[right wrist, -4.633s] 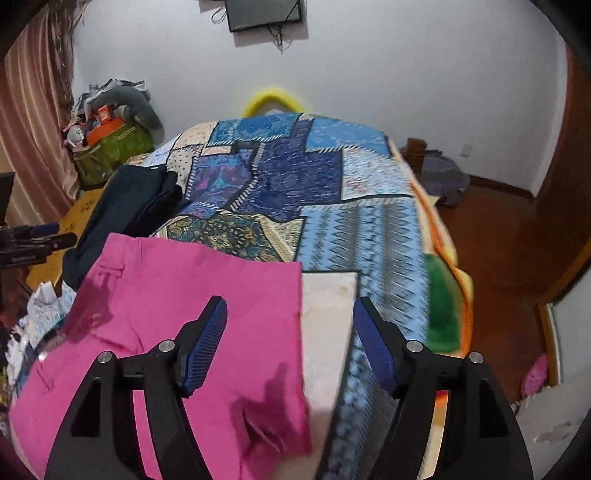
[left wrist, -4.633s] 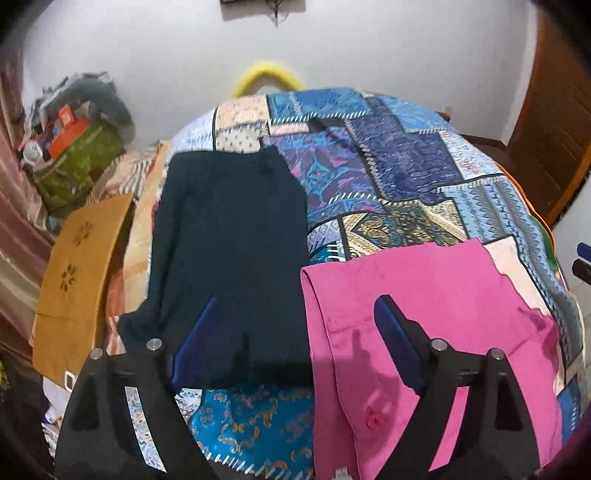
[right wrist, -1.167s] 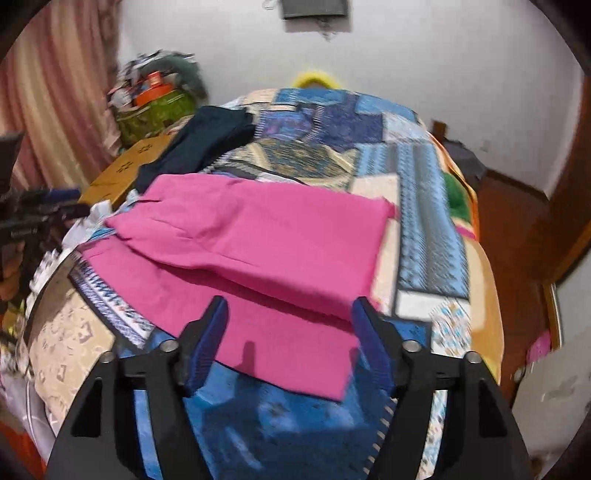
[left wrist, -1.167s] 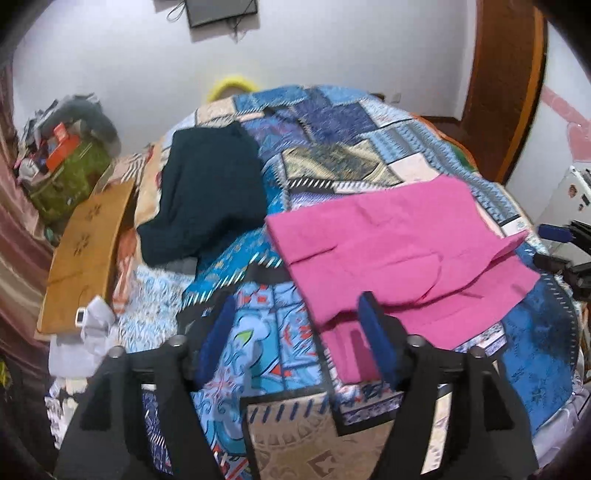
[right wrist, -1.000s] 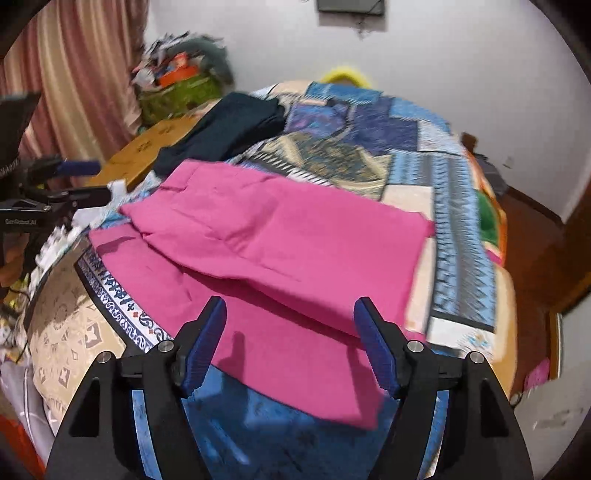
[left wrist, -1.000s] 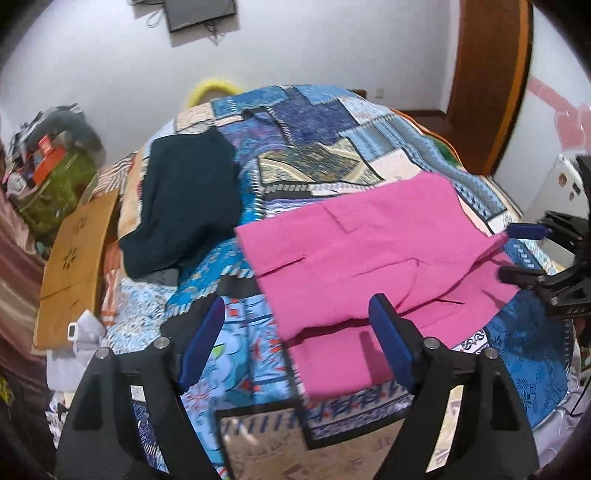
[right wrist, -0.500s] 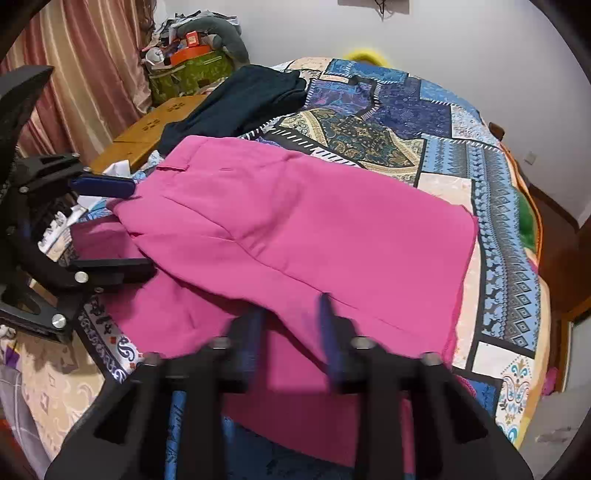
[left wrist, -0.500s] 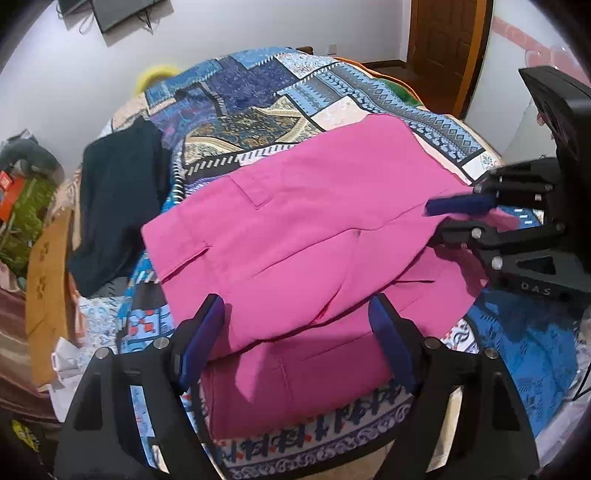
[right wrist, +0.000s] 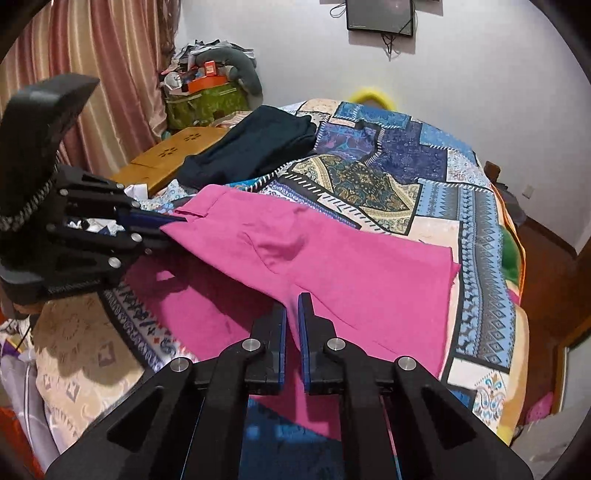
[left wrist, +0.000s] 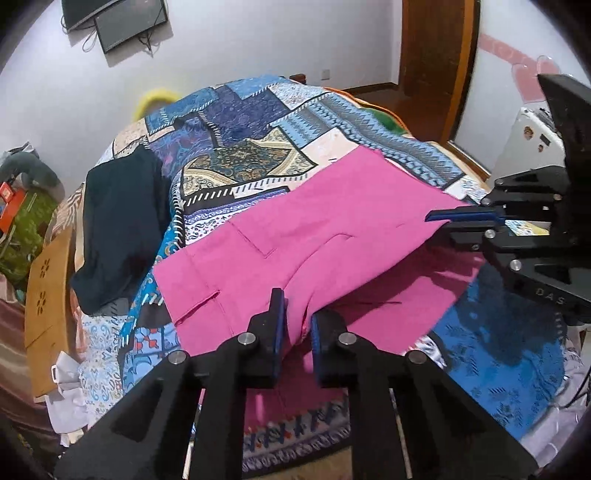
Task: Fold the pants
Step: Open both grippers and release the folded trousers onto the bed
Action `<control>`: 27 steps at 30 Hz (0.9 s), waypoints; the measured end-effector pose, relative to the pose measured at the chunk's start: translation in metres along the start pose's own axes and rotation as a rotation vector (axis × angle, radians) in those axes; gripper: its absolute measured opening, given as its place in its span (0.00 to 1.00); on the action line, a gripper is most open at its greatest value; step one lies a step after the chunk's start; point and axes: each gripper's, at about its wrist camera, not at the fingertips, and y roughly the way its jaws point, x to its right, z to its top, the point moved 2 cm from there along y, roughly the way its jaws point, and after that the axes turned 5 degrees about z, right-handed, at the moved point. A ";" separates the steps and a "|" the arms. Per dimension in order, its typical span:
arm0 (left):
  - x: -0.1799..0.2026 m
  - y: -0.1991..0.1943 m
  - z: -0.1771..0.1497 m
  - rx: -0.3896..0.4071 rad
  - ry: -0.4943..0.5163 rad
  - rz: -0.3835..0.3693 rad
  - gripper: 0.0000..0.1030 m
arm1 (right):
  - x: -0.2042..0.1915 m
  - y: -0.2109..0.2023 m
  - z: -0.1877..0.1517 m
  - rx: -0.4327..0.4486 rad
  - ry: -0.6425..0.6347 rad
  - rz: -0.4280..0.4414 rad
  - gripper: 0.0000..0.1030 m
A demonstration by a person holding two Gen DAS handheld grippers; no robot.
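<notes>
Pinching the near edge of the pink pants with both grippers, I am lifting the upper layer off the lower one on the patchwork bedspread. My left gripper is clamped narrow on a fold of pink cloth near the waistband end; my right gripper is clamped the same way on the edge toward the leg end. In each wrist view I am seeing the other gripper out to the side, its blue pads closed on the fabric. The pants are lying across the near half of the bed, one leg already stacked over the other, with the upper layer raised and sagging between my two grips and the lower layer resting flat underneath. Judging from this, I am working the second fold: carrying the held edge across to halve the length. The next move is calling for both hands travelling together at matched height, keeping the cloth taut between them so the sag does not drag or bunch the bottom layer, then lowering onto the far edge before letting go. Uneven pull looks like the main risk, since it would skew the hems. Counting: one pair of pink pants, one dark garment lying well apart at the far left of the bed, two grippers, one wooden board beside the bed, one wall screen.
</notes>
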 end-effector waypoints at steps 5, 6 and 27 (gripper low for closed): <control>0.007 0.003 -0.013 -0.027 0.000 -0.027 0.13 | -0.004 -0.001 -0.017 -0.022 0.005 0.003 0.05; 0.008 0.004 -0.015 -0.036 0.000 -0.031 0.13 | -0.005 0.001 -0.021 -0.034 0.015 0.005 0.05; -0.039 -0.035 -0.007 0.020 -0.193 -0.060 0.46 | 0.002 -0.028 0.001 0.071 0.185 0.032 0.49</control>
